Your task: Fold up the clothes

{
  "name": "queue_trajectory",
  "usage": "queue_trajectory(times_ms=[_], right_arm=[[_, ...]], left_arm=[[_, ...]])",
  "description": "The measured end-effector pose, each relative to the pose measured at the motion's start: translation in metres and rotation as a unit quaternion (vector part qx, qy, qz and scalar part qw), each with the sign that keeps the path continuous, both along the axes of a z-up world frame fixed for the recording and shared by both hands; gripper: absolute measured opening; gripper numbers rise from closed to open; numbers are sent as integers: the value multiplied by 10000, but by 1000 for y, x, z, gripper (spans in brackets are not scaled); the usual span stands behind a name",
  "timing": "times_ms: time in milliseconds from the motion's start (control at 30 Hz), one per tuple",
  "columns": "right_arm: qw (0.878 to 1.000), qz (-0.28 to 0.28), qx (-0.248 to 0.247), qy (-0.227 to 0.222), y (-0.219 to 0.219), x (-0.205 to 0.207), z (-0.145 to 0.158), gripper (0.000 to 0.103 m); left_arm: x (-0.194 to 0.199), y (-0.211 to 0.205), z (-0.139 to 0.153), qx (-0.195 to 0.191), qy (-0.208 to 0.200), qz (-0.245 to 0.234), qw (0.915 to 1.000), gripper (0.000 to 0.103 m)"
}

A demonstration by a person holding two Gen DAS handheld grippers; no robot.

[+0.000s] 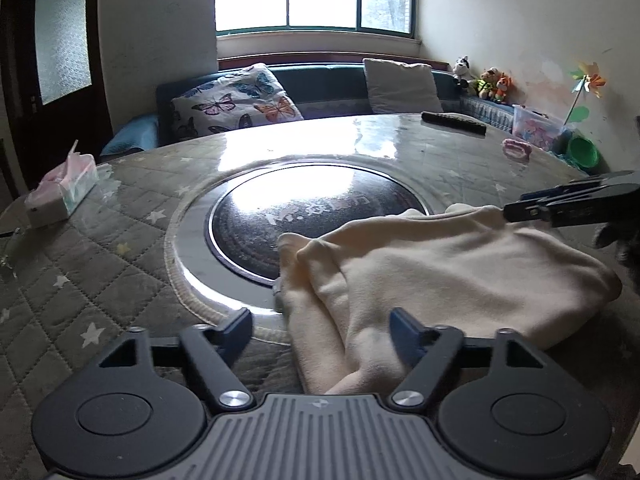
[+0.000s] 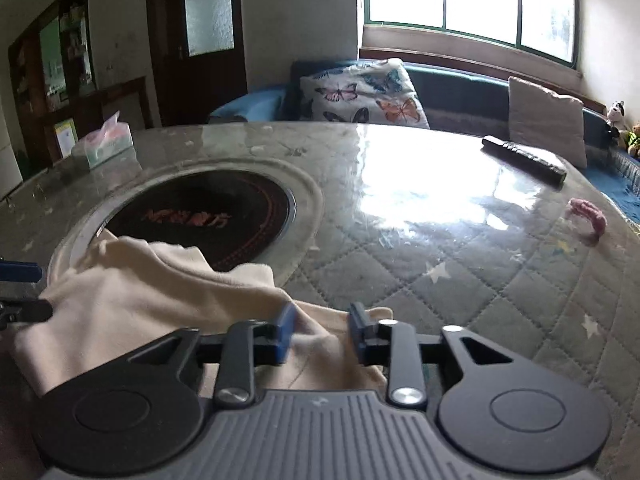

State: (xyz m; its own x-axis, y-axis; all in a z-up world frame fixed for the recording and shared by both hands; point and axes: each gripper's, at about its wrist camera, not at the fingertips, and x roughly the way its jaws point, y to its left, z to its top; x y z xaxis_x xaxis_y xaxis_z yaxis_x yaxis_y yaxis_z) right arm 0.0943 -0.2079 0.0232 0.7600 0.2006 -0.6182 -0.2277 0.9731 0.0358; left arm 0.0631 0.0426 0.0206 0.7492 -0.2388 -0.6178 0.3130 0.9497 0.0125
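Note:
A cream garment (image 1: 440, 276) lies bunched on the round table, partly over the dark centre disc (image 1: 304, 216). My left gripper (image 1: 322, 330) is open, its fingers spread at the garment's near edge, cloth lying between them. My right gripper (image 2: 320, 330) is open, fingers a small gap apart over the garment's (image 2: 160, 292) near right corner. The right gripper also shows in the left wrist view (image 1: 560, 208) at the cloth's far right edge. The left gripper's fingertips (image 2: 20, 274) show at the left edge of the right wrist view.
The table (image 2: 460, 280) has a quilted star cover under clear plastic. On it are a tissue box (image 1: 64, 192), a black remote (image 1: 454, 122) and a pink hair tie (image 1: 516, 150). A sofa with a butterfly cushion (image 1: 236, 102) stands behind. Toys (image 1: 488, 82) sit at the right wall.

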Motion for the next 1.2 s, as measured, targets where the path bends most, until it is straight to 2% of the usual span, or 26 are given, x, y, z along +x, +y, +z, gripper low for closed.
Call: queue_trajectory(times_ms=[67,133,200,233,300,367,567,700,933,1133,1200], right_arm=[[9999,79,-24,-113,1,-7,6,45],[9996,149,-53,-217,4,-15,11,52],[9993,244,-47,-277,7,-21,15,53],[9991,279,-64,-311,9,-25,17,57],[9986,339,-141,-390,14,-32,19,71],[9975,452,-235,-482,21,-40,21,74],[9923,1037,-389,-562,47,-60,25,75],[9836,1613,-527,-614,76,-73,25,75],[9632,2454,-904,-617,129,-87,15,75],[9415,2988,-1332,-812,169,-101,8,73],[9363,3087,-1459,-819,179,-100,6,66]], left_arm=[[-1,1,1,-38,-26,34,10000,92],[-3,1,3,-69,-63,23,10000,101],[-6,1,5,-49,-124,-6,9999,103],[-7,2,5,-30,-131,-15,9999,103],[-8,2,6,-14,-136,10,9999,103],[-9,4,8,-32,-125,36,9999,103],[-8,11,14,-99,-174,259,9995,103],[0,23,21,-401,-48,508,9979,103],[21,41,25,-769,309,1083,9907,103],[29,42,22,-1100,512,1079,9867,100],[32,41,20,-1218,609,1065,9849,99]])
